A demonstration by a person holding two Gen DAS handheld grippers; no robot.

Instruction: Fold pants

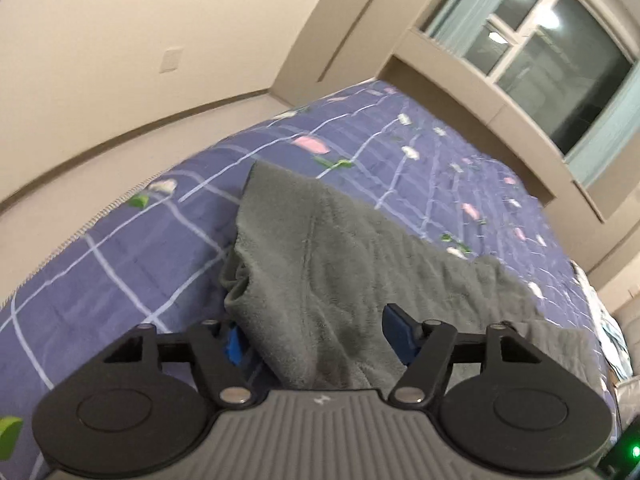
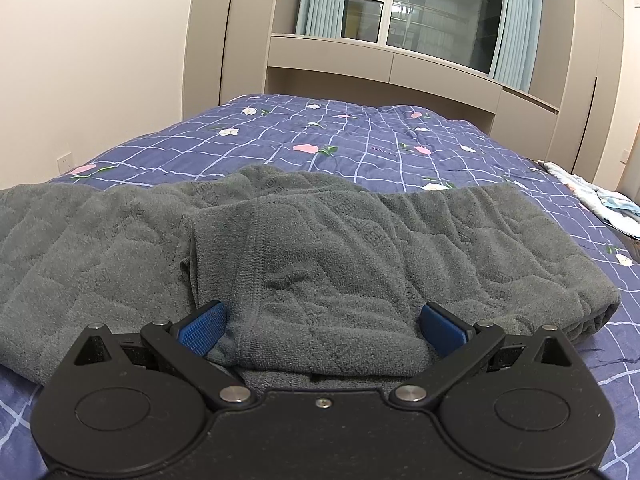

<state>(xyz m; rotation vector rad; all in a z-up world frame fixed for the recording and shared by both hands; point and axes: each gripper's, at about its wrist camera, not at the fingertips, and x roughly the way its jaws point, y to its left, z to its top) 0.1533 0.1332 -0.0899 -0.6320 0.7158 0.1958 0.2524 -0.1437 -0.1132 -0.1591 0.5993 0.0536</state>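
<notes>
bedspread [image 2: 360,140]; pants [image 2: 320,248] between tool [image 2: 320,326] pads

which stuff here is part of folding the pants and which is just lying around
Part of the job:
- grey pants, spread on the bed
- left gripper, fingers either side of the fabric
- right gripper, fingers apart around a fold

Just lying about:
- floral blue quilt underneath
- pale patterned cloth at the bed's right edge
- window curtains
</notes>
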